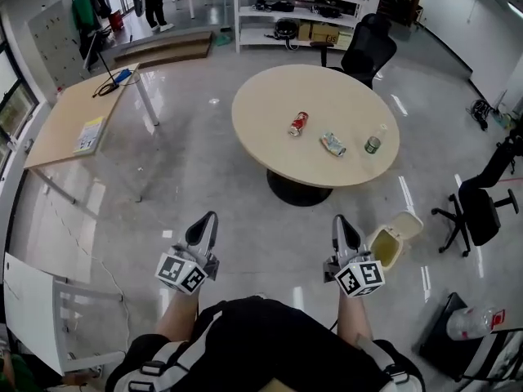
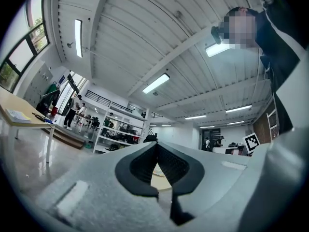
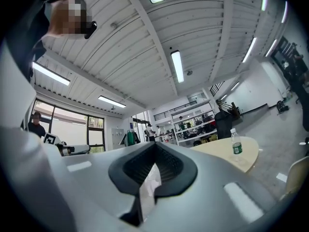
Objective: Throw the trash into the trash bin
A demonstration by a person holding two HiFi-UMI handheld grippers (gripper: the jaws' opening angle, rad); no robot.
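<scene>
On the round beige table [image 1: 270, 109] lie a red can [image 1: 299, 123], a crumpled pale wrapper [image 1: 333, 144] and a small green bottle [image 1: 373, 144]. A cream trash bin [image 1: 395, 239] with its lid tipped open stands on the floor, just right of my right gripper [image 1: 337, 219]. My left gripper [image 1: 210, 217] is beside it at the same height. Both point toward the table from well short of it. Each one's jaws meet at the tips with nothing between them, as the left gripper [image 2: 156, 146] and the right gripper [image 3: 155, 146] show in their own views. The green bottle [image 3: 236, 143] stands on the table's edge.
A rectangular wooden desk [image 1: 73, 121] stands at the left. A black office chair [image 1: 368, 47] sits behind the table and another [image 1: 478, 211] at the right. Shelving [image 1: 298, 6] lines the back wall, with people near it. A clear plastic bottle [image 1: 470, 323] lies at the lower right.
</scene>
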